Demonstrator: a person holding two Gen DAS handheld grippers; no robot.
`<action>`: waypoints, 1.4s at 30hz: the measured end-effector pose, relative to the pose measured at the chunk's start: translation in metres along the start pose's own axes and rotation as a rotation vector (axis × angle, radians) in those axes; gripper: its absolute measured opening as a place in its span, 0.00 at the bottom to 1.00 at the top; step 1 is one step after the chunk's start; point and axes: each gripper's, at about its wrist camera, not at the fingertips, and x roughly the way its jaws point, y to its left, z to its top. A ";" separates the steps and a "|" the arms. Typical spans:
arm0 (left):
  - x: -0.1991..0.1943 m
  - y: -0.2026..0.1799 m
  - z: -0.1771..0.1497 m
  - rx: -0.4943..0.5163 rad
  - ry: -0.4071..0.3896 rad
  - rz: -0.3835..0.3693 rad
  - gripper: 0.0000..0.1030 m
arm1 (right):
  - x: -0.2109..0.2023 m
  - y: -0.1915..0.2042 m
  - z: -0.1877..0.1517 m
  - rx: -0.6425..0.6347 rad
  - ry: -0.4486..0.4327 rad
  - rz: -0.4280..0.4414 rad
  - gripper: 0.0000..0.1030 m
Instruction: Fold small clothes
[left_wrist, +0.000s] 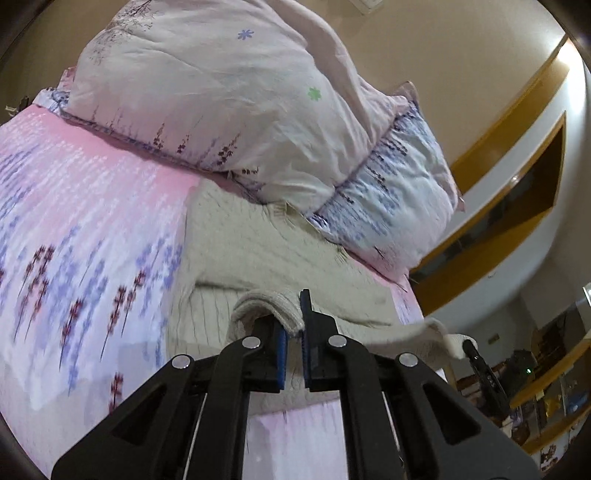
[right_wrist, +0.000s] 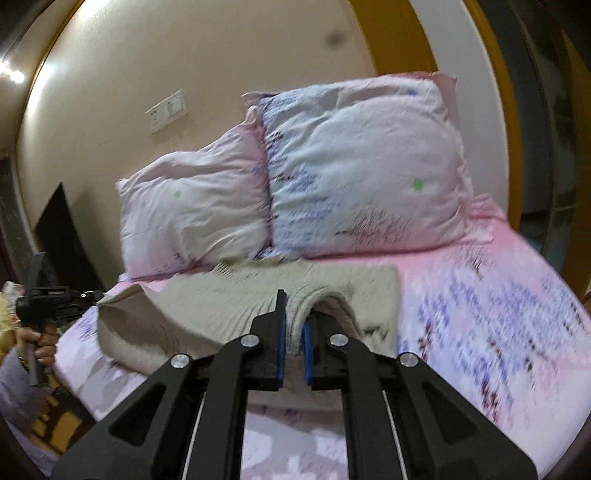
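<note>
Your left gripper (left_wrist: 293, 325) jaws clenched on sweater (left_wrist: 258, 251) hem fold; your right gripper (right_wrist: 294, 325) jaws likewise pinching sweater edge. Sweater lies on pink floral bed sheet (right_wrist: 480, 314), touching pillows (right_wrist: 362, 166)

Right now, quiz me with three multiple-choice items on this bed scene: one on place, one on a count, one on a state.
1. Where does the sweater lie?
A. on the bed, before the pillows
B. on the floor
C. on a chair

2. How many pillows lean on the wall?
A. one
B. two
C. four

3. What is the right hand-held gripper doing?
A. hanging open
B. pinching a sweater fold
C. holding a pillow

Answers:
1 A, it is spread on the pink sheet.
2 B, the left pillow and right pillow show.
3 B, knit sits between its blue pads.
</note>
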 end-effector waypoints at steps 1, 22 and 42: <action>0.007 0.000 0.005 -0.001 -0.001 0.005 0.05 | 0.007 0.001 0.003 -0.011 -0.011 -0.020 0.07; 0.141 0.023 0.092 -0.077 -0.010 0.110 0.05 | 0.152 -0.043 0.036 0.136 0.048 -0.199 0.07; 0.178 0.037 0.102 -0.094 0.069 0.146 0.65 | 0.172 -0.088 0.027 0.407 0.219 -0.245 0.59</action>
